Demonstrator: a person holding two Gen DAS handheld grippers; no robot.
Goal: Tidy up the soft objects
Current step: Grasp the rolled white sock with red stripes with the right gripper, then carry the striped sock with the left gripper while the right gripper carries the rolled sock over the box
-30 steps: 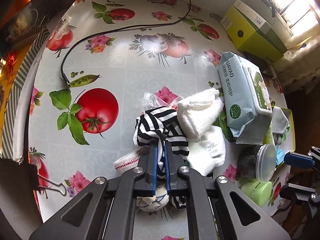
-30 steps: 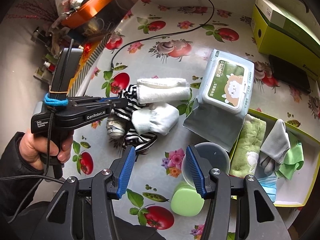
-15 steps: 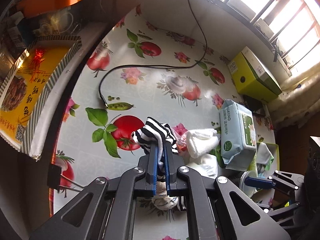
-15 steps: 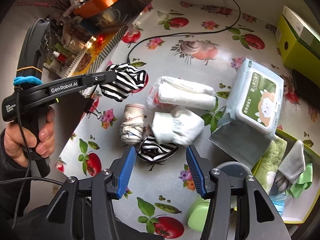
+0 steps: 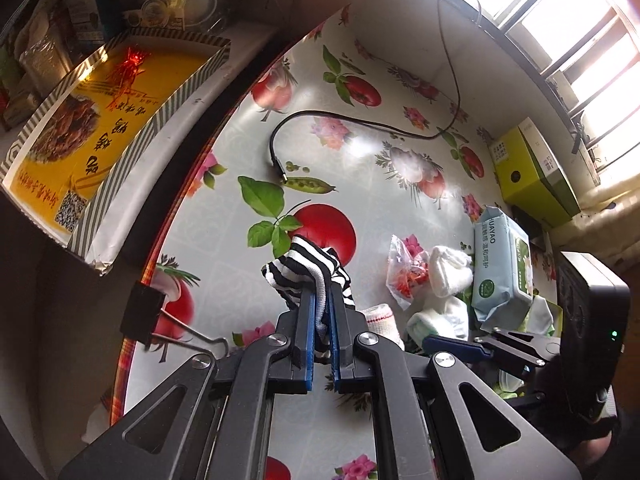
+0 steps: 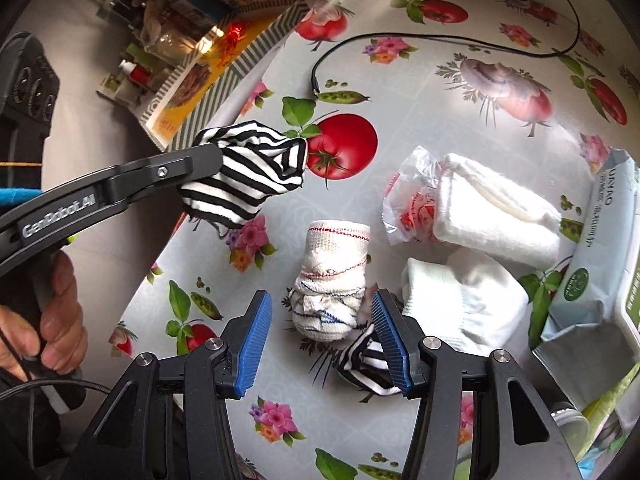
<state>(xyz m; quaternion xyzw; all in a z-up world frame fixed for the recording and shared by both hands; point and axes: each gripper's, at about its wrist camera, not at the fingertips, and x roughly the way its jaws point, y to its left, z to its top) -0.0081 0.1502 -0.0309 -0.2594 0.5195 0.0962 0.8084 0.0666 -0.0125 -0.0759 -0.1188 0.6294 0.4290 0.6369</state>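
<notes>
**One striped sock up, most of the pile still waiting**

The left gripper point(image 5: 320, 316) is clamped tight on a black-and-white striped sock point(image 6: 244, 172), which bunches out past its fingertips and hangs clear of the flowered tablecloth point(image 6: 420, 92). The right gripper point(image 6: 322, 338) stands wide, holding nothing, low over the pile.

Between the right gripper's fingers lies a rolled white bundle with red and blue stitching point(image 6: 332, 276), not yet touched as far as the view shows. Tucked against the inner side of its right finger is a second striped sock point(image 6: 366, 362) (likely the mate of the lifted one). Further right of that finger sits a pale mint-edged sock point(image 6: 464, 308), and ahead of it a folded white towel point(image 6: 496, 208) with a crinkled plastic bag point(image 6: 408, 204) at its near end. A pack of wet wipes point(image 6: 596, 264) lies at the far right.

As a judgement, the sorting is early: one item is lifted but not placed, and no destination shows clearly in these views. The bundle, the second striped sock, the pale sock and the towel all remain loose on the cloth.
</notes>
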